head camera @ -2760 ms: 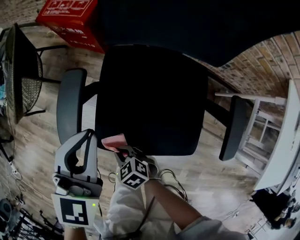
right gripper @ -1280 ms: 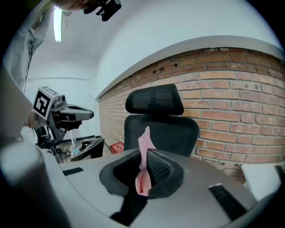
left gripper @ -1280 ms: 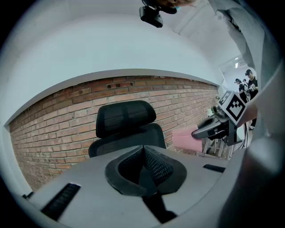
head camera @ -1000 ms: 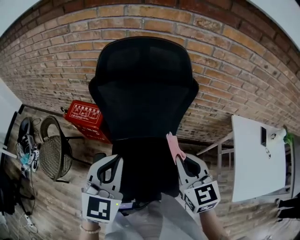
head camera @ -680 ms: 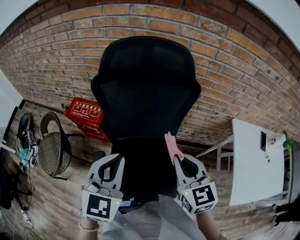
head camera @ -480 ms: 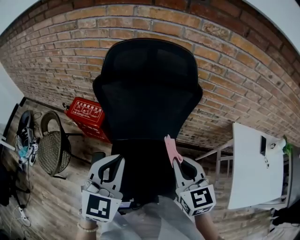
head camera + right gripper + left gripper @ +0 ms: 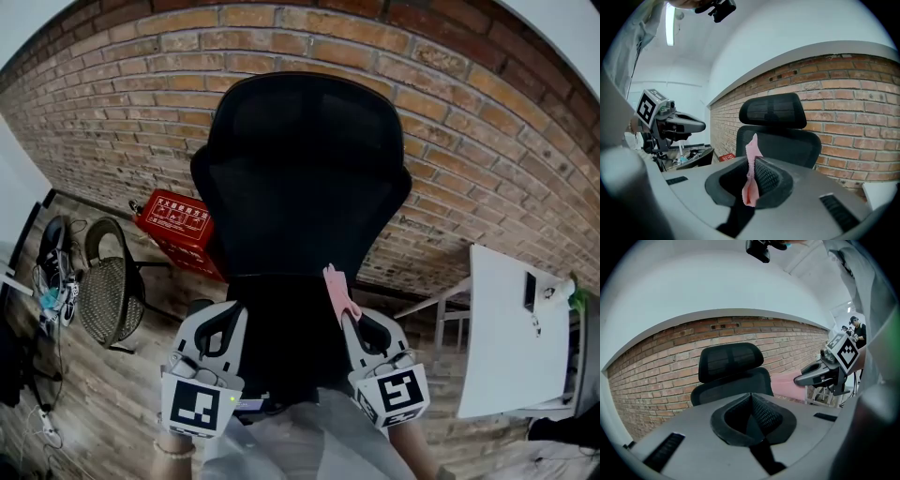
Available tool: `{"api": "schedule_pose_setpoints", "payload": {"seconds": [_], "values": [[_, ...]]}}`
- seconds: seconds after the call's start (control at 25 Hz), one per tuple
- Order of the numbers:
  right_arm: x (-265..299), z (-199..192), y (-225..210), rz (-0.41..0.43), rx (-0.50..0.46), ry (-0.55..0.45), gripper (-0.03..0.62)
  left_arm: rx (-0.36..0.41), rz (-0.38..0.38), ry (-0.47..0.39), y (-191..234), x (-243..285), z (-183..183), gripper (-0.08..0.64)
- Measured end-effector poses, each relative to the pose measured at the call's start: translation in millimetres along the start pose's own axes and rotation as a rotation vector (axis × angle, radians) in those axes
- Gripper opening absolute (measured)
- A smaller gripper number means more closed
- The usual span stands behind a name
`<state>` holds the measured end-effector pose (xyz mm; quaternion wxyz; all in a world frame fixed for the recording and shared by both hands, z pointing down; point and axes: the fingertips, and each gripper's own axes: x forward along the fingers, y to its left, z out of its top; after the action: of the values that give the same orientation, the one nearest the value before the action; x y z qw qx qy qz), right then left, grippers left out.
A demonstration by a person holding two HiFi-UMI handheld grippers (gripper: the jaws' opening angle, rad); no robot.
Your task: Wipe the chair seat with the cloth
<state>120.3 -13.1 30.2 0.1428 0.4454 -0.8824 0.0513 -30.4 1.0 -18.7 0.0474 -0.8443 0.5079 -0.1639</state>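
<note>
A black office chair [image 7: 305,178] with a mesh back stands before the brick wall; its seat is mostly hidden behind the grippers. My right gripper [image 7: 349,317] is held up at the lower right, shut on a pink cloth [image 7: 337,292] that sticks up from its jaws. In the right gripper view the cloth [image 7: 751,176] hangs pinched between the pads, with the chair [image 7: 776,126] beyond. My left gripper [image 7: 221,323] is raised at the lower left, shut with nothing in it. The left gripper view shows the chair [image 7: 730,371] and the right gripper with the cloth [image 7: 787,383].
A red box [image 7: 178,225] lies on the wooden floor left of the chair. A round mesh object [image 7: 103,291] stands further left. A white table [image 7: 516,328] is at the right. The brick wall [image 7: 487,141] runs behind everything.
The head camera has tilted up from the seat to the chair back. Both grippers rose in front of the chair, the right one still holding the cloth. Little shifts in the last second.
</note>
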Motion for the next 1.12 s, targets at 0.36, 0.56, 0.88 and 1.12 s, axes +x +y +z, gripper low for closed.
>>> {"api": "schedule_pose_setpoints", "payload": {"seconds": [0.36, 0.56, 0.88, 1.12], "values": [[2, -7, -3, -0.016, -0.001, 0.020, 0.054, 0.005, 0.014, 0.014, 9, -3, -5, 0.018], [7, -8, 1, -0.007, 0.002, 0.022, 0.054, 0.016, 0.032, 0.019, 15, -3, -8, 0.018], [12, -12, 10, -0.006, 0.008, 0.036, 0.054, -0.055, 0.078, 0.007, 30, -7, -14, 0.018], [11, -17, 11, -0.010, -0.003, 0.053, 0.054, -0.091, 0.123, 0.007, 41, -10, -21, 0.018]]}}
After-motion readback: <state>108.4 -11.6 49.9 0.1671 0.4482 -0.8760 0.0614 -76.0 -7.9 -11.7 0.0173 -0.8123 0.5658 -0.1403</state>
